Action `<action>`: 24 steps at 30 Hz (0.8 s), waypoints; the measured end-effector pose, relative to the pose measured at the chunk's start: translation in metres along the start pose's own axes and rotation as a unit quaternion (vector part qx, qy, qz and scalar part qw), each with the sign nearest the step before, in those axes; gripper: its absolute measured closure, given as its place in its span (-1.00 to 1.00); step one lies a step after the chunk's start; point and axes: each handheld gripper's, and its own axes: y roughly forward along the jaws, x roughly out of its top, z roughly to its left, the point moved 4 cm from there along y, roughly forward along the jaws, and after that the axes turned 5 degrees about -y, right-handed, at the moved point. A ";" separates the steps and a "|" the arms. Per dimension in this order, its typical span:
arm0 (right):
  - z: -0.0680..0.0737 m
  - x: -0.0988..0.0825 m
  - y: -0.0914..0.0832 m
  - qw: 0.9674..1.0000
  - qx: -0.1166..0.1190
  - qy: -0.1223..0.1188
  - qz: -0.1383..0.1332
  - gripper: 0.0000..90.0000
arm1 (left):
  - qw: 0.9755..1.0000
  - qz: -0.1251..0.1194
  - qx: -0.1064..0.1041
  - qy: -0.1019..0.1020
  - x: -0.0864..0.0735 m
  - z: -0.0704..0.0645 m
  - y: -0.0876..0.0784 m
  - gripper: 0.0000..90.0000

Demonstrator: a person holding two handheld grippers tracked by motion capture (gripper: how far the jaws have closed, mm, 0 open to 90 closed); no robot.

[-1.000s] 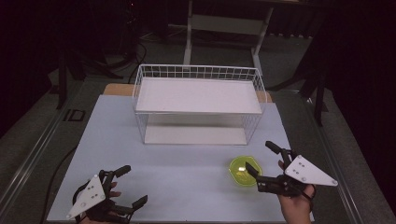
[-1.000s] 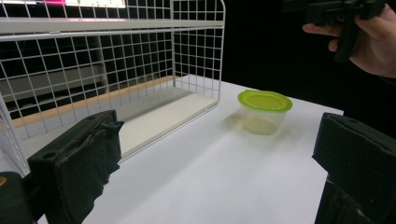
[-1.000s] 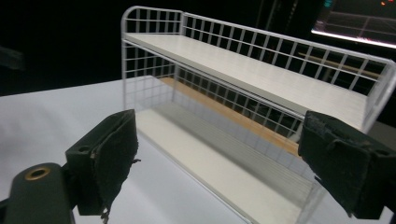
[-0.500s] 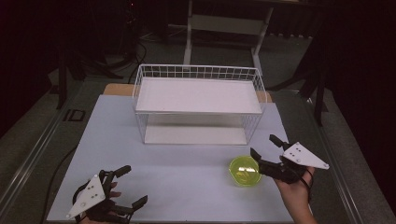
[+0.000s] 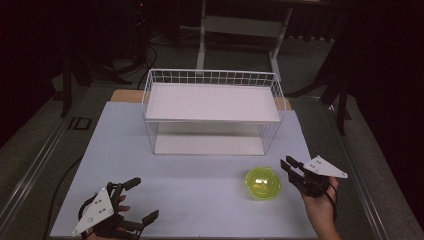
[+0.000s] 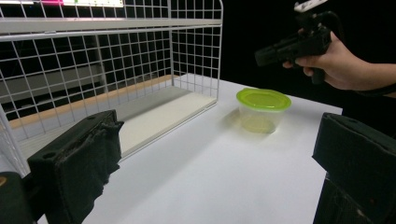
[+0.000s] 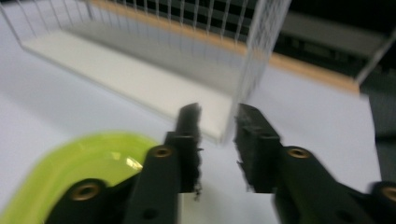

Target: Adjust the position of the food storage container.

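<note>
Right tool [image 5: 295, 170] just right of tub [image 5: 263, 183], close but apart, tips aimed toward rack [image 5: 212, 102]. Jaws narrow, a small gap between them, nothing in it; have just been closing. From right gripper view: right tool [image 7: 217, 130] hanging above bench [image 7: 322, 121], green lid [image 7: 74, 161] low and left of the jaws, under the left one, rack corner [image 7: 259, 51] straight ahead. Blurred there, so contact with lid hard to call; high view reads as apart.

Left tool [image 5: 137, 200] at near left of bench [image 5: 200, 200], jaws wide, empty. From left gripper view: left tool [image 6: 219, 154] with tub [image 6: 263, 109] ahead and slightly right, well apart, upright on bench, lid on. Right tool [image 6: 271, 53] held in hand [image 6: 336, 63] above and just right of tub, off the bench. Rack [image 6: 107, 60] ahead-left of left tool, white board on lower level, another on top.

Tub standing in front of rack's right end, between rack and right tool, outside the rack.
</note>
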 end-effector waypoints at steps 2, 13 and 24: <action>-0.001 -0.009 0.002 1.000 0.005 0.012 0.024 0.88 | 1.000 0.000 -0.001 0.000 0.000 0.000 0.000 -0.97; 0.001 -0.055 0.017 0.992 0.021 0.032 0.123 1.00 | 1.000 -0.003 -0.001 -0.004 0.001 0.001 -0.001 -0.97; 0.022 -0.065 0.018 0.986 0.065 0.040 0.147 1.00 | 1.000 -0.005 0.001 0.000 0.002 0.000 -0.002 -0.97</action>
